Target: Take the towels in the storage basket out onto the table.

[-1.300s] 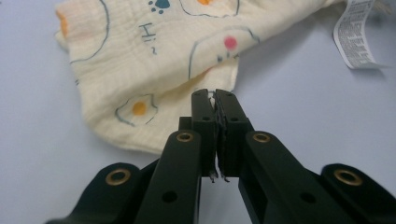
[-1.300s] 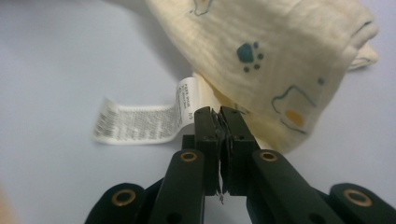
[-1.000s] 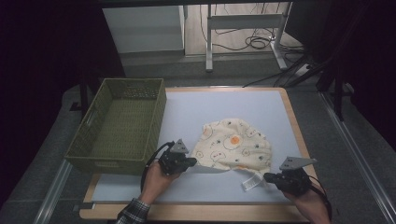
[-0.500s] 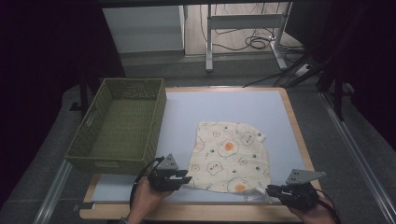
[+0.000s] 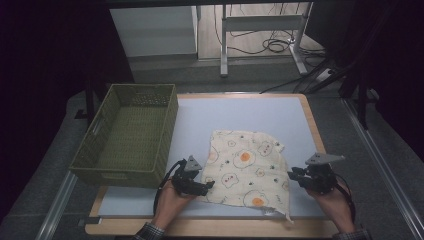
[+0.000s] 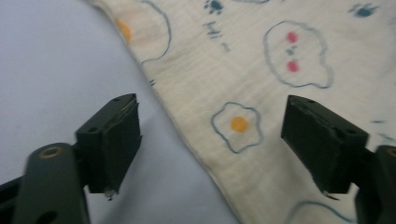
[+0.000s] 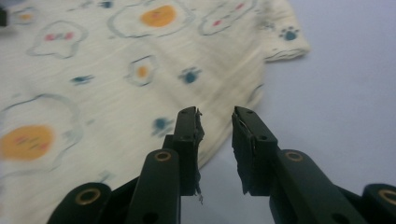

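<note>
A cream cloth (image 5: pixel 247 170) printed with fried eggs and paw marks lies spread flat on the pale blue table top (image 5: pixel 250 112). My left gripper (image 5: pixel 207 186) sits at the cloth's near left edge. Its jaws have just been opening and stand wide, and the cloth edge (image 6: pixel 196 121) runs flat beneath the left gripper (image 6: pixel 212 144), untouched by the pads. My right gripper (image 5: pixel 292 176) is at the cloth's right edge. Its jaws have just been opening too and stand slightly apart. The cloth (image 7: pixel 116 79) lies just past the right gripper (image 7: pixel 217 135), with nothing pinched.
A green woven basket (image 5: pixel 120 175) stands on the left side of the table, close to my left hand. The table's wooden rim (image 5: pixel 210 227) runs along the near side. Behind the table are a desk frame and cables on the floor.
The cloth went from a bunched heap to a flat sheet as both hands drew it toward the near edge. Both grippers then let go of it and their jaws parted.
</note>
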